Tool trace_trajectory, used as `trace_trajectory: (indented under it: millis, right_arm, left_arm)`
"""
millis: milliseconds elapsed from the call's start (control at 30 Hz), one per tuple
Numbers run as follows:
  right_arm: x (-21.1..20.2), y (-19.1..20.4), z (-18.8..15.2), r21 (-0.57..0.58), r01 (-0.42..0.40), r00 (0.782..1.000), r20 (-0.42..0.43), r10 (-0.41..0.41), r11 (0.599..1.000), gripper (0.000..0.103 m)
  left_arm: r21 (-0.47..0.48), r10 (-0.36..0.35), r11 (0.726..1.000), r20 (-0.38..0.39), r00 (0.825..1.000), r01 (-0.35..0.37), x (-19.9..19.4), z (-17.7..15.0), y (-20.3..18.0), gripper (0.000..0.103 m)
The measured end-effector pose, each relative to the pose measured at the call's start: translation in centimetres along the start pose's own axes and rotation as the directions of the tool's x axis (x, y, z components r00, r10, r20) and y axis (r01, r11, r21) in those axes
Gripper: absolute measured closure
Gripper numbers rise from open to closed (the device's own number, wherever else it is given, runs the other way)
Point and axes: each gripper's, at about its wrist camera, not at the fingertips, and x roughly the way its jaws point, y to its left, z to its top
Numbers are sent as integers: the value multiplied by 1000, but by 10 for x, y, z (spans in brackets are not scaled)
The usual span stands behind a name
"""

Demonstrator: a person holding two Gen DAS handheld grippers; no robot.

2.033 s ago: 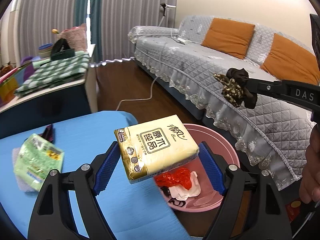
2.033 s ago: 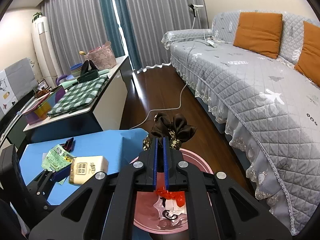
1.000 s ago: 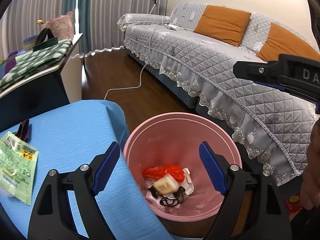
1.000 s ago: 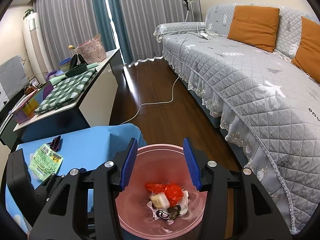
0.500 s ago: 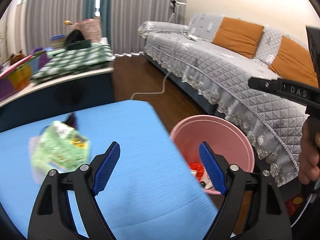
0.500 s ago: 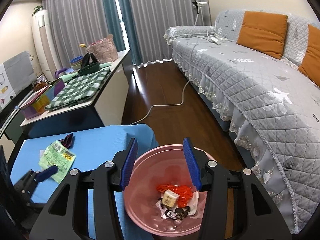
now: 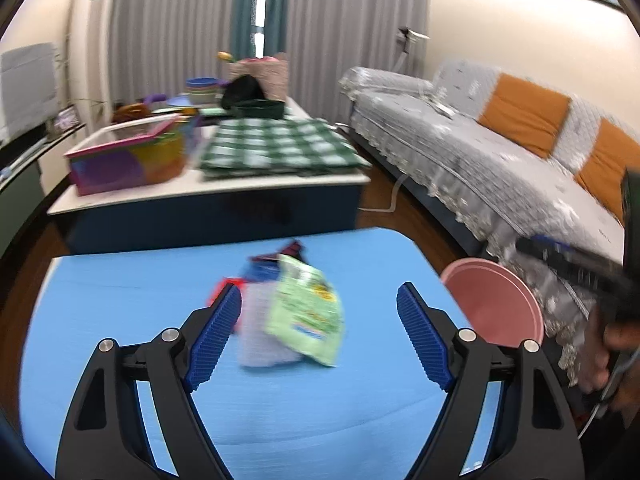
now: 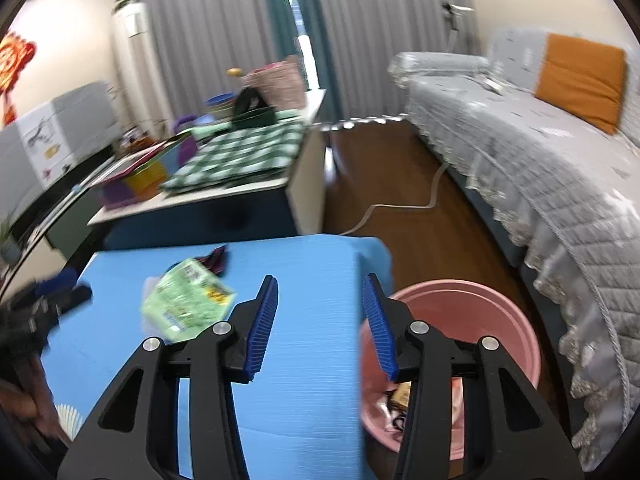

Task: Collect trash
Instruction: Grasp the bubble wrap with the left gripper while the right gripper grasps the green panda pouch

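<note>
Grey quilted sofa (image 7: pixel 500 160) runs along the right wall, orange cushions (image 7: pixel 524 114) on its back. Low white-topped cabinet (image 7: pixel 208 196) stands far behind the table, carrying a green checked cloth (image 7: pixel 276 146) and a multicoloured box (image 7: pixel 124 156). Blue table (image 7: pixel 320 400) fills the near ground in both wrist views. Pink bin (image 8: pixel 472 320) sits on the floor just beside the table's right edge, between table and sofa; some trash lies in its bottom, half hidden behind the right gripper's frame. Left gripper (image 7: pixel 319 336) hangs over the table, tongs spread wide, nothing between them. Beyond its fingertips, mid-table, lies the remaining litter, blurred: a green packet (image 7: pixel 308 308) overlapping a pale clear wrapper (image 7: pixel 256 328), with a small red scrap (image 7: pixel 218 288) at the left and a dark red-purple scrap (image 7: pixel 292 248) at the far side. Right gripper (image 8: pixel 320 322) is over the table's right edge beside the bin, tongs part-spread and closing, nothing between the pads. In its view the green packet (image 8: pixel 186 304) lies to the left, well apart from the bin. A hand (image 7: pixel 612 356) shows at the right edge of the left view, holding the other tool.
</note>
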Motion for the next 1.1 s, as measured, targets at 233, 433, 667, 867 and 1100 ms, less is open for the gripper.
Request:
trace_trajectory:
  millis: [233, 433, 667, 867, 1100]
  right_arm:
    - [24, 69, -20, -139, -76, 997, -37, 72, 987, 64]
    - [55, 115, -36, -212, -133, 988, -106, 112, 968, 66]
    - [93, 154, -58, -285, -182, 971, -205, 126, 941, 66]
    - [119, 173, -76, -351, -189, 958, -273, 94, 917, 66]
    - [130, 179, -81, -401, -137, 962, -273, 25, 906, 76]
  left_arm:
    - [-76, 88, 993, 12, 996, -87, -5, -17, 54, 31]
    - [-176, 116, 977, -20, 993, -118, 2, -32, 88, 34]
    - [-198, 116, 973, -22, 993, -118, 4, -36, 105, 34]
    - [-200, 105, 974, -34, 994, -110, 12, -39, 110, 34]
    - [-199, 80, 976, -55, 995, -89, 25, -42, 109, 34]
